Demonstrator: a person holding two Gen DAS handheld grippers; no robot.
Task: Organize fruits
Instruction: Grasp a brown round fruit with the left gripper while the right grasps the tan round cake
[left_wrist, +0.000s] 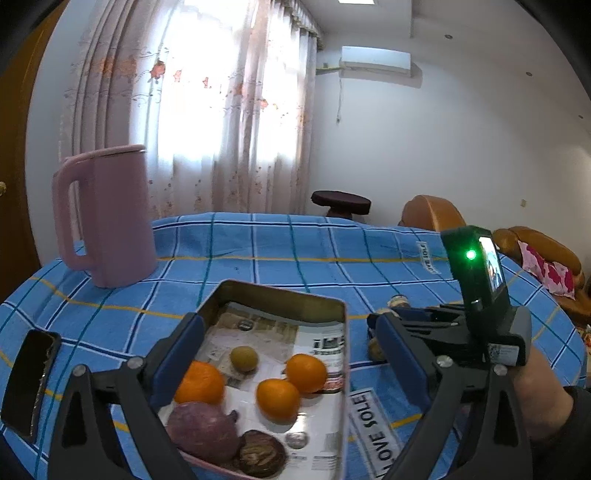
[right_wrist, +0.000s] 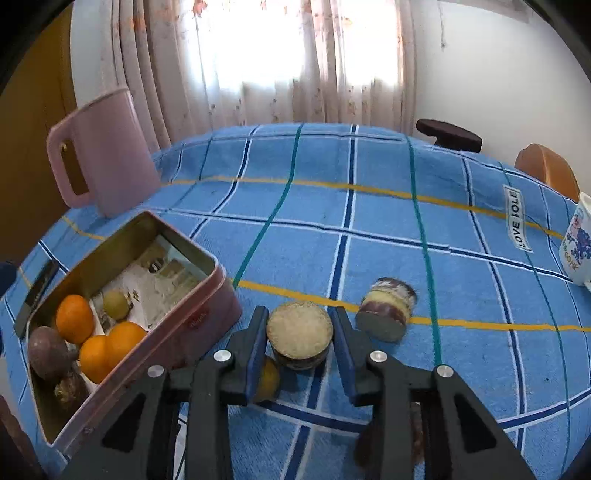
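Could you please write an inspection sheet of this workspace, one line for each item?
Surface: table under a blue checked cloth.
Job's things: open tin box holds three oranges, a yellowish fruit and darker fruits; a cut piece and a second piece are outside it, plus a yellow fruit.
Clutter: pink jug, mug, dark phone.
Grippers: right gripper has its pads against the cut piece; left gripper open above the box.
Cables: nothing seen.
Surroundings: curtains, air conditioner, stool, brown sofa.
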